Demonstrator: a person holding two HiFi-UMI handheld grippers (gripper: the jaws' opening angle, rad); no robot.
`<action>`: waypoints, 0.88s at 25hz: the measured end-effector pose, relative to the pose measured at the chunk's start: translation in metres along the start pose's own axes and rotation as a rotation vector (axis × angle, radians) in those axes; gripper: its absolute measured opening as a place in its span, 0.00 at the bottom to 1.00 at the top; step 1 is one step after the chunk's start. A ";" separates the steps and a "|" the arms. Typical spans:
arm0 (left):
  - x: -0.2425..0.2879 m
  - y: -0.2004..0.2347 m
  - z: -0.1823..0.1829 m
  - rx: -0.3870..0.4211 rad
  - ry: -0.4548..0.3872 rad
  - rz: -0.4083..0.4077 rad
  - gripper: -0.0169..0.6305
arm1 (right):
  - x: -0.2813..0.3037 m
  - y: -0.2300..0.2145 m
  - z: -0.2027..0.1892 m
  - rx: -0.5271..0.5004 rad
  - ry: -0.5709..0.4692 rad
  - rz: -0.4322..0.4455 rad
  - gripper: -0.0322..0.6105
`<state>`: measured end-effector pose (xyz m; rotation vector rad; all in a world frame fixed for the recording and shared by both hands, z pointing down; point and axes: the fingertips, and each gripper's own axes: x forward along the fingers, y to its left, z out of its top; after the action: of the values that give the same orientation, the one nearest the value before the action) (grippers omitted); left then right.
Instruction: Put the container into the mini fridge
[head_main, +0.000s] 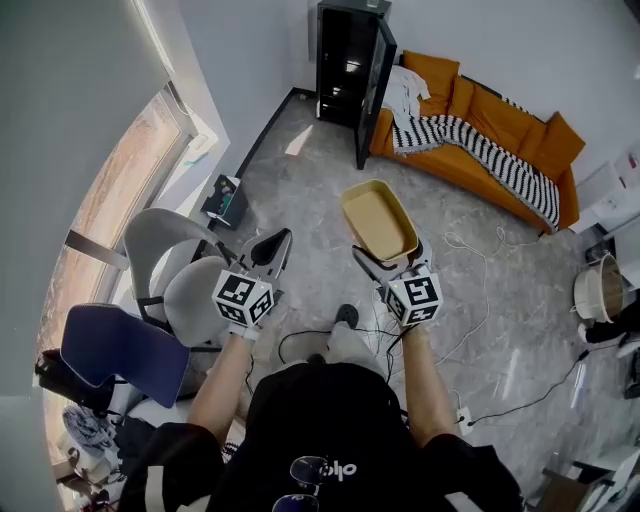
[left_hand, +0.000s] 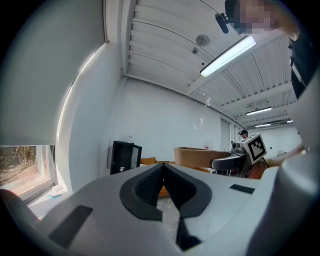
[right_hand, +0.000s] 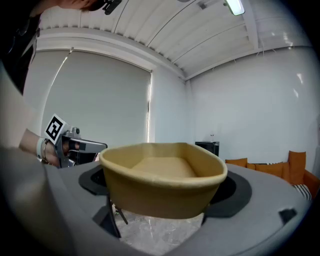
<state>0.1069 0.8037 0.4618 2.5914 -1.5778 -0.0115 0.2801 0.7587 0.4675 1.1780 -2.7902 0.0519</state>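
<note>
In the middle of the room, well apart from the black mini fridge (head_main: 343, 60) that stands against the far wall beside the orange sofa (head_main: 480, 140), the tan oval container (head_main: 378, 218) rides level in the right tool (head_main: 392, 260). The jaws are spread wide and pinch its walls from both sides. It looks empty. The left tool (head_main: 270, 250) carries nothing, its jaws pressed together. The fridge door (head_main: 372, 95) appears to hang open, so the remaining work is the walk and the placing. The walls look thin, and a harder squeeze could buckle them, while a looser one could let the container slide out. Cables (head_main: 470, 262) trail over the floor (head_main: 300, 190) towards the fridge and could catch a foot. The open door's edge could clip the rim if the approach drifts sideways.
</note>
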 end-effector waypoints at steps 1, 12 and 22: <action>0.000 0.003 0.000 -0.001 0.000 0.001 0.04 | 0.003 0.000 0.000 -0.002 0.002 0.001 0.91; 0.024 0.045 -0.003 -0.037 0.014 0.033 0.04 | 0.051 -0.011 0.006 -0.023 0.032 0.027 0.91; 0.100 0.117 0.001 -0.038 0.047 0.100 0.04 | 0.151 -0.071 0.012 -0.026 0.030 0.087 0.91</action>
<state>0.0495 0.6623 0.4773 2.4627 -1.6724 0.0274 0.2251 0.6012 0.4721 1.0413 -2.8063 0.0406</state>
